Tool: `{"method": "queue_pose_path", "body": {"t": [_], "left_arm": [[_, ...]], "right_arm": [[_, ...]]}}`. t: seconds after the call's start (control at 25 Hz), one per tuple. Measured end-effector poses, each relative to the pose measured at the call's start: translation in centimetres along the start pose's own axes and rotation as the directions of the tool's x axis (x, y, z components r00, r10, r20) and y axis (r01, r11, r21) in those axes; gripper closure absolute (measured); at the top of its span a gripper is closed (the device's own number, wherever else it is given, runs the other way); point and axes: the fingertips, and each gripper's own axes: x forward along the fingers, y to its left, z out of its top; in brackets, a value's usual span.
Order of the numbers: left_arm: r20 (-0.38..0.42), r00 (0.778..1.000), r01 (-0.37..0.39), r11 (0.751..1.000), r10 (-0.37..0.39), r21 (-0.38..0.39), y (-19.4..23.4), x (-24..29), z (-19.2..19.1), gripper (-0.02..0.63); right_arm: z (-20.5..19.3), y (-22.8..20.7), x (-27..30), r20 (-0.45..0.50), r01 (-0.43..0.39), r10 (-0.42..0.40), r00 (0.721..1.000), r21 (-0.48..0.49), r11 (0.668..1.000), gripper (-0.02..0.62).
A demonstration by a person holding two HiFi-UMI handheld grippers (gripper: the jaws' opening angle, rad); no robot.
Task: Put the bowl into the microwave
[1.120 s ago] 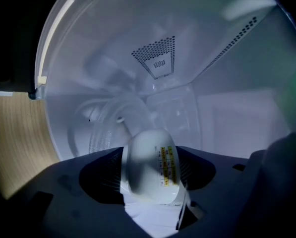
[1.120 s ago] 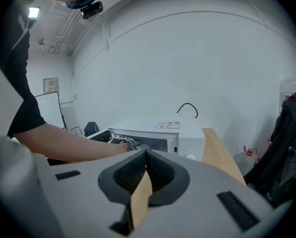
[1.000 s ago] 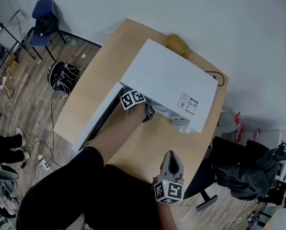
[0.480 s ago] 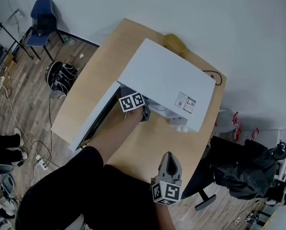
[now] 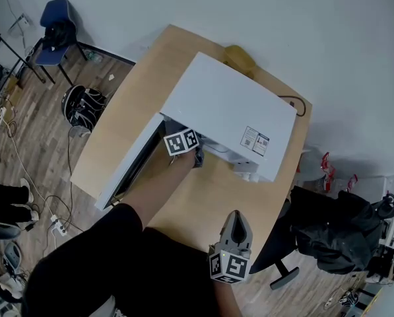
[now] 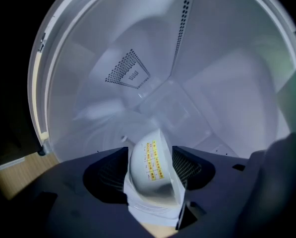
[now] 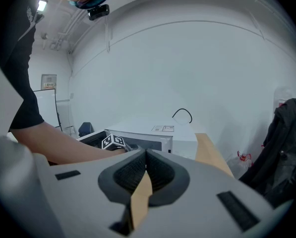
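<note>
Head view puts the right gripper [image 5: 235,220] nearest us, above the desk [image 5: 203,203] edge, its jaws pressed together on nothing. Further on, our left gripper [image 6: 150,157] reaches past the open door [image 5: 127,170] into the microwave [image 5: 229,111]. Its jaws pinch the bowl [image 6: 148,182] by its wall, so the bowl is already inside the cavity. We cannot tell whether its base touches the floor. Beyond it lie the pale floor and the vented back wall [image 6: 130,71].

We judge that the step in hand is the set-down. We should lower the bowl until it sits flat near the middle, then spread the jaws fully. After that we draw straight back, clear of the rim and door frame.
</note>
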Motion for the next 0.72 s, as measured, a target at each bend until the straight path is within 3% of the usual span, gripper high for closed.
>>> {"method": "queue_pose_path", "body": {"t": [0.12,0.28,0.72], "left_arm": [[0.008,0.999,0.037,0.998,-0.037,0.043,-0.6,0.0,0.0,0.328],[0.058,0.994,0.093,0.995,-0.095,0.039,-0.8,-0.5,0.3,0.323],[0.035,0.994,0.096,0.983,-0.102,0.156,-0.9,-0.7,-0.1,0.287]], "right_arm": [[-0.4,0.8,0.1,-0.012,-0.022,0.022,1.000,-0.005,1.000,0.535],[-0.4,1.5,0.2,-0.017,-0.048,0.047,0.999,-0.017,0.999,0.535],[-0.7,1.1,-0.1,-0.026,-0.042,0.042,0.999,-0.011,0.999,0.535]]}}
